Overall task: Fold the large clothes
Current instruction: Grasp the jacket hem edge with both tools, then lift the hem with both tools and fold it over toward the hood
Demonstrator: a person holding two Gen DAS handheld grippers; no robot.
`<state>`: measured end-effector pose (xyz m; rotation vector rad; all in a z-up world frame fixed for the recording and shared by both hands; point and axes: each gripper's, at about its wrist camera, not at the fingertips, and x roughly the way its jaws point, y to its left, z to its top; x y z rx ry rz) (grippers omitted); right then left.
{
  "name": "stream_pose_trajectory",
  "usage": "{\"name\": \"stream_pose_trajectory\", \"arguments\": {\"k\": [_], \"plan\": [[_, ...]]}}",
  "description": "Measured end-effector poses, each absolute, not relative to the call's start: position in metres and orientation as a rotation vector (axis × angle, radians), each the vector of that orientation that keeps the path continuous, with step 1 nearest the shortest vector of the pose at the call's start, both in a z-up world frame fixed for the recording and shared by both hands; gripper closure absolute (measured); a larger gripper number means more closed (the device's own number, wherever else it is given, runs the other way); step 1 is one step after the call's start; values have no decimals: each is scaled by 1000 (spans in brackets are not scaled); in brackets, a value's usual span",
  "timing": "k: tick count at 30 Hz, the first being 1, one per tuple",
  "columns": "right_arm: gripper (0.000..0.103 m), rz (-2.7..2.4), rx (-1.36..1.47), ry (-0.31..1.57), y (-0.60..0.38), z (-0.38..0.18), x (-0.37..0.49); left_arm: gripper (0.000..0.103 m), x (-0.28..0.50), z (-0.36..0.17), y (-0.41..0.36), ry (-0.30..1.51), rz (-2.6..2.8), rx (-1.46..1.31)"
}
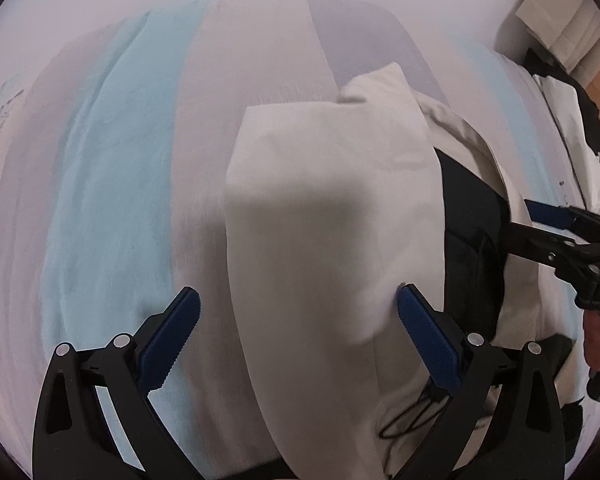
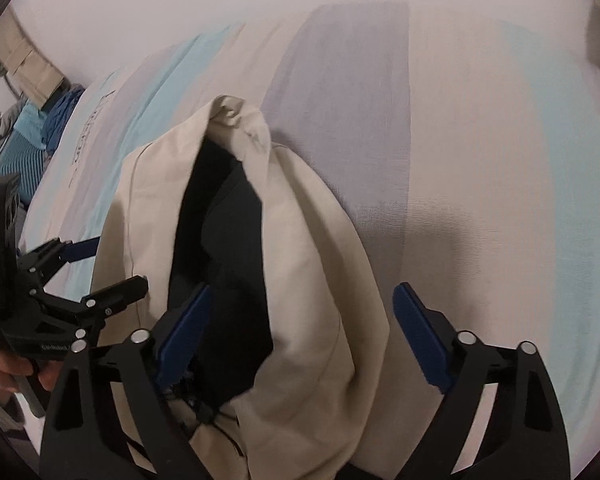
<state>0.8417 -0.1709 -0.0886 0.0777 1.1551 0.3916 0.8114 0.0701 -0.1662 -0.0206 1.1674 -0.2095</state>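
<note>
A large cream garment (image 1: 324,216) with a black lining (image 1: 472,216) lies partly folded on a striped bedsheet (image 1: 116,184). My left gripper (image 1: 298,316) is open, its blue pads on either side of the folded cream panel. It also shows in the right wrist view (image 2: 100,260) at the garment's left edge. My right gripper (image 2: 302,312) is open above the garment (image 2: 312,280), straddling its black lining (image 2: 220,240) and cream fold. It also shows in the left wrist view (image 1: 540,220) at the right. A thin black drawcord (image 1: 408,420) lies near the hem.
The bedsheet (image 2: 480,152) has pale blue, grey and cream stripes and reaches to a white wall. Blue clothes (image 2: 40,128) lie piled at the left end of the bed. White and dark items (image 1: 572,112) sit at the right end, beside a wooden floor.
</note>
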Motion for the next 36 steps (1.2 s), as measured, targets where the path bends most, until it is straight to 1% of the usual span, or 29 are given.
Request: {"name": "stream_pose_trajectory", "arguments": {"k": [5,12,14,15,16,17,18,19,20,21,22,23,24,25,26,27,29,30,36], "plan": [[31,388,128,1205,-173,-103,857,6,822,-170,73,1180,-222,-44],[35,392,246,1247,-180,-120,870,10,837,-176,87,1200,-273,-164],[42,403,243,1255,-179,-123,873,14,841,-179,88,1212,-287,-167],[44,406,238,1258,-180,-123,873,19,843,-179,87,1216,-298,-158],[49,411,229,1264,-178,-124,875,25,844,-180,85,1220,-306,-146],[53,416,225,1269,-179,-124,876,28,847,-180,84,1225,-310,-136],[55,418,219,1273,-178,-125,877,33,848,-180,84,1226,-315,-138],[59,424,217,1278,-177,-124,878,39,848,-180,85,1228,-319,-143],[64,426,214,1281,-176,-124,879,42,848,-180,86,1228,-324,-151],[66,426,208,1282,-176,-123,878,49,848,-179,88,1225,-329,-157],[71,428,203,1280,-175,-122,878,57,850,-178,86,1224,-335,-157],[77,429,197,1278,-175,-121,877,62,848,-177,86,1222,-341,-145],[80,421,186,1274,-175,-118,874,69,846,-175,85,1214,-349,-123],[84,417,185,1268,-174,-116,873,73,843,-174,82,1208,-352,-110],[88,413,180,1258,-173,-113,870,75,841,-171,81,1201,-352,-99],[89,404,164,1245,-172,-110,867,78,840,-168,80,1196,-352,-96],[91,396,137,1228,-168,-105,862,80,836,-162,79,1182,-348,-91],[92,391,124,1214,-166,-101,858,83,834,-158,78,1172,-343,-75],[93,364,65,1136,-160,-74,840,91,818,-137,77,1127,-333,-58]]}}
